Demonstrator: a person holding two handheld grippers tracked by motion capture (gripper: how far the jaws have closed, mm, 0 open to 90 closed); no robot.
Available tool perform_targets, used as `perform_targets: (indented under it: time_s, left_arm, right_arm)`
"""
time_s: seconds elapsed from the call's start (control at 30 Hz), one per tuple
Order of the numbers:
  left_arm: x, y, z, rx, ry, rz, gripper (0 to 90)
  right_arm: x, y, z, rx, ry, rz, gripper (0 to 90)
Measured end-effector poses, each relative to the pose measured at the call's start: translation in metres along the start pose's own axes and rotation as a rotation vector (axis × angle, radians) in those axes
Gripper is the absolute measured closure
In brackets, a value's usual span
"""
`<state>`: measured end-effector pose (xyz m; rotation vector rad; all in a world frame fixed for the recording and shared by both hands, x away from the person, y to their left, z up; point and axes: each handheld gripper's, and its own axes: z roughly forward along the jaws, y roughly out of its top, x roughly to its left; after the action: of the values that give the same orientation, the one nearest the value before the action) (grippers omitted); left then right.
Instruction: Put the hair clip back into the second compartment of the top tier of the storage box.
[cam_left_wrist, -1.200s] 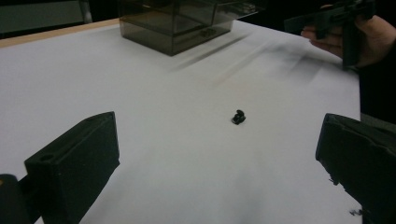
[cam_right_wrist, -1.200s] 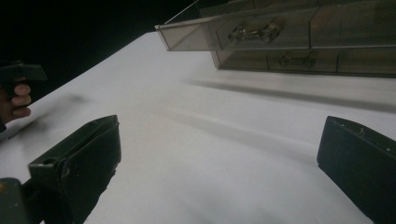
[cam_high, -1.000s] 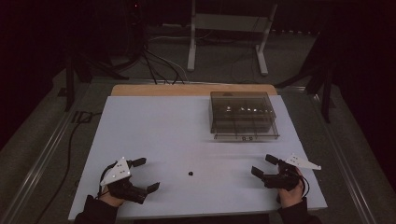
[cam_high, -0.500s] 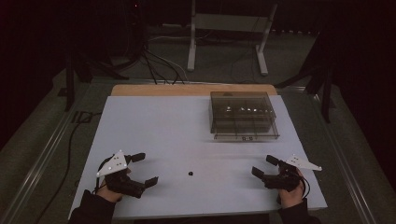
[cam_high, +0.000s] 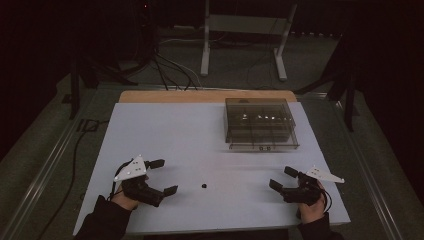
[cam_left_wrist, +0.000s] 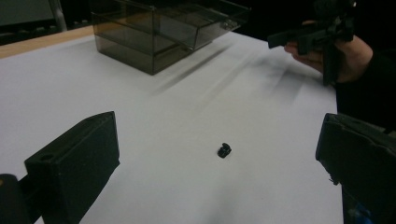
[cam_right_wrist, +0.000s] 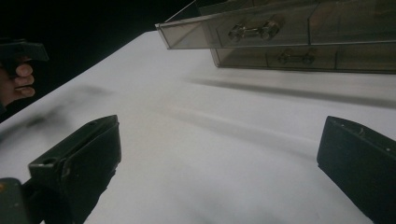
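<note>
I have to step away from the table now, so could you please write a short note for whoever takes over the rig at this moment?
Left gripper: open, holding nothing, low over the near left of the table, aimed at the small black part.
Right gripper: open, holding nothing, near right of the table, facing the box.
Small black part: lies loose on the white table between the two grippers, nearer the left one, untouched.
Clear plastic box: far right of the table, with compartments; a few small things show inside.
Done: nothing picked up yet.
Left: probably grasp the part with the left gripper; where it goes is not evident.
</note>
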<state>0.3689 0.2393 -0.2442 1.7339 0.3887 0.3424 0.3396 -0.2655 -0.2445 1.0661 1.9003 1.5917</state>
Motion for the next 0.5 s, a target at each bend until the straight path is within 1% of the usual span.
perform_targets:
  time_s: [0.1, 0.2, 0.33, 0.43, 0.5]
  left_arm:
    - [0.001, 0.003, 0.003, 0.001, -0.006, -0.006, 0.5]
    - [0.001, 0.005, 0.006, 0.014, -0.020, -0.006, 0.5]
    - [0.002, 0.009, 0.010, 0.017, -0.033, -0.012, 0.5]
    - [0.002, 0.011, 0.015, 0.016, -0.037, -0.004, 0.5]
    - [0.001, 0.013, 0.019, 0.020, -0.048, -0.005, 0.5]
  right_arm:
    - [0.000, 0.000, 0.000, -0.001, -0.002, 0.001, 0.0]
    - [-0.001, 0.000, 0.000, 0.000, 0.001, 0.004, 0.0]
    - [0.000, 0.000, 0.000, 0.004, 0.001, 0.001, 0.0]
    - [0.000, 0.000, 0.000, -0.001, 0.001, -0.001, 0.0]
    - [0.000, 0.000, 0.000, -0.001, -0.001, -0.001, 0.0]
